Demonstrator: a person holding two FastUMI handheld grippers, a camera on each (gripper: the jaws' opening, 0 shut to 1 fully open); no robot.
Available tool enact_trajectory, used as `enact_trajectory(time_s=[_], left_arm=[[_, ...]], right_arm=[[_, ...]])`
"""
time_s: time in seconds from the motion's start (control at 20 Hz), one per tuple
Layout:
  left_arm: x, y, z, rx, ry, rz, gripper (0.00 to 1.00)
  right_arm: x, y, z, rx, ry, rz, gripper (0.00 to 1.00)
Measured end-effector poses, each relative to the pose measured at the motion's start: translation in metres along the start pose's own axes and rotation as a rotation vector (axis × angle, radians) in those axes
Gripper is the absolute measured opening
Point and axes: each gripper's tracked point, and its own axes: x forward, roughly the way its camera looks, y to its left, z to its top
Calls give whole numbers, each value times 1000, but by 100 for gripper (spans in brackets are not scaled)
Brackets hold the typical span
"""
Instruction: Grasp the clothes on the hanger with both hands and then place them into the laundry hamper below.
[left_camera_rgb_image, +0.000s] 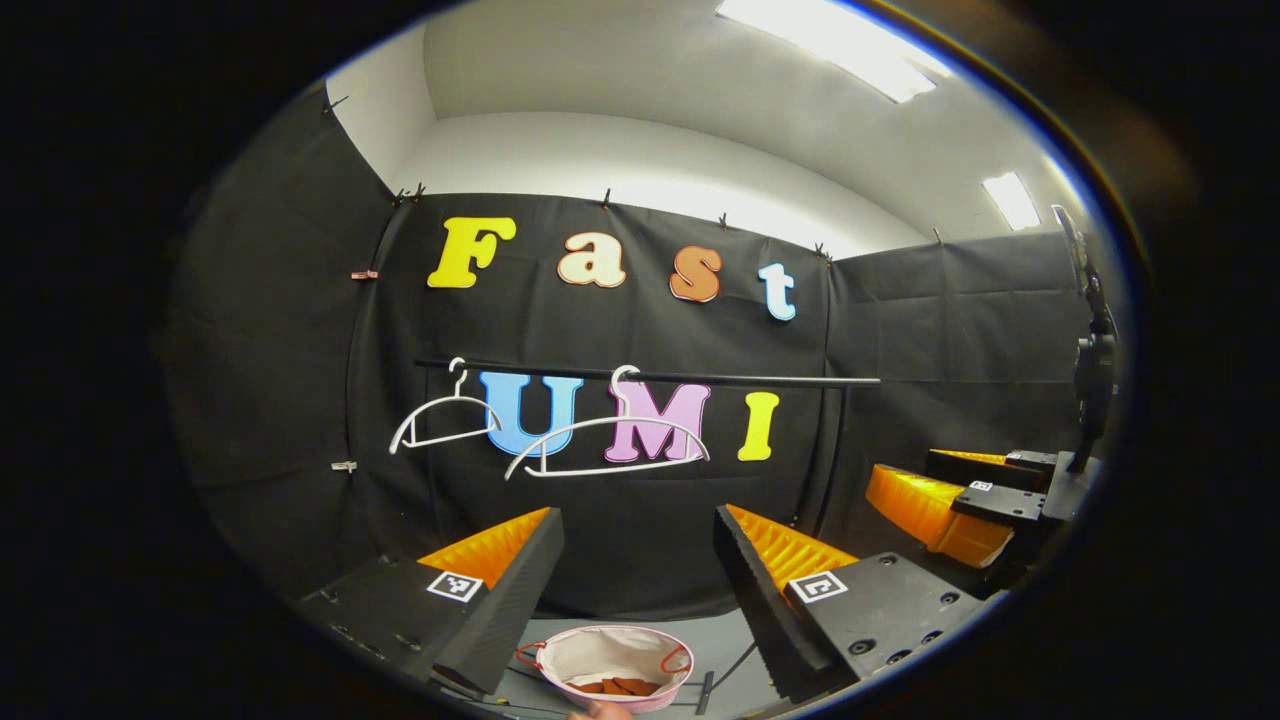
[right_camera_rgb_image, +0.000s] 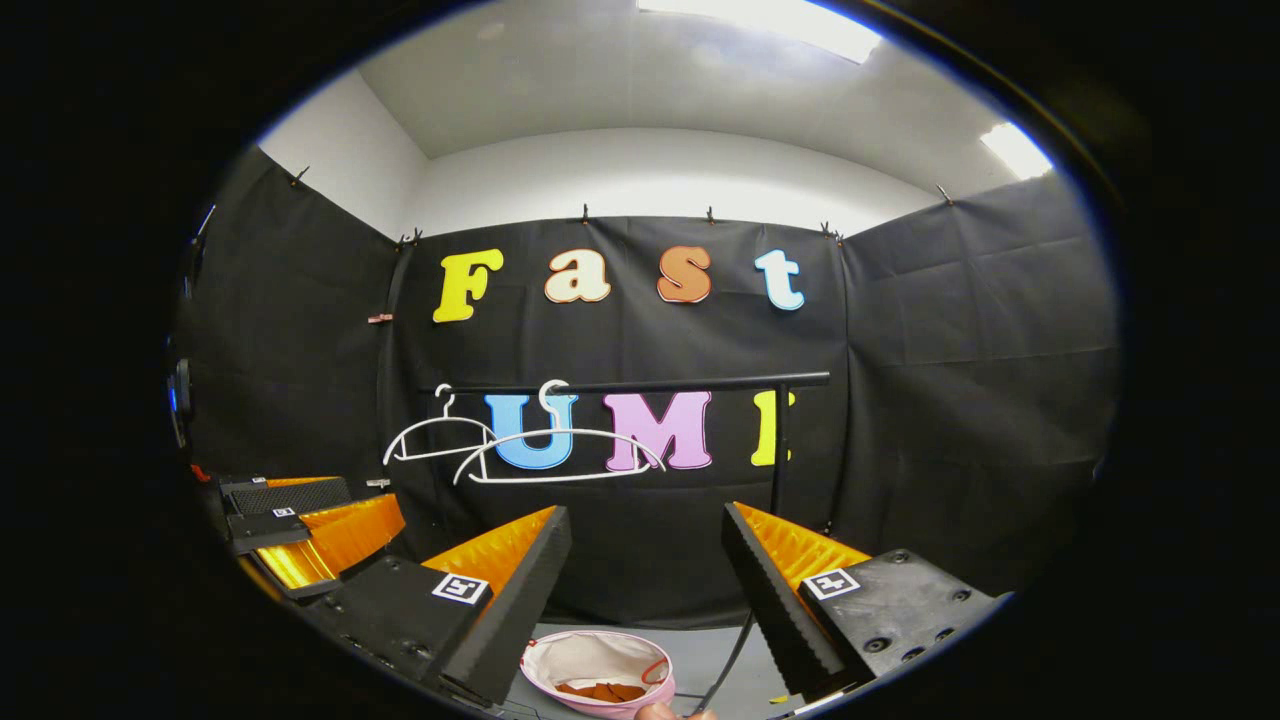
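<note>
Two bare white hangers (left_camera_rgb_image: 445, 420) (left_camera_rgb_image: 610, 440) hang on a black rail (left_camera_rgb_image: 650, 376) against the back wall. Below, on the grey floor, stands a pink laundry hamper (left_camera_rgb_image: 610, 650) with a white lining and a brown garment (left_camera_rgb_image: 620, 687) lying inside. My left gripper (left_camera_rgb_image: 635, 540) is open, high above the hamper, holding nothing. In the right gripper view the same hangers (right_camera_rgb_image: 435, 435) (right_camera_rgb_image: 560, 455), the rail (right_camera_rgb_image: 640, 385), the hamper (right_camera_rgb_image: 590, 655) and the brown garment (right_camera_rgb_image: 600, 691) appear. My right gripper (right_camera_rgb_image: 645, 545) is open and holds nothing.
The rail's upright post (right_camera_rgb_image: 778, 450) stands at the right. A dark cable (right_camera_rgb_image: 735, 640) runs over the floor beside the hamper. A device on a stand (left_camera_rgb_image: 1095, 360) rises at the far right. A fingertip (left_camera_rgb_image: 600, 710) pokes in at the lower edge.
</note>
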Motion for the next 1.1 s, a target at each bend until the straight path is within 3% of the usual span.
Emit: enact_trajectory(time_s=[1.1], left_arm=[[0, 15, -10, 6, 33, 17, 95]], right_arm=[[3, 17, -16, -5, 30, 16, 99]])
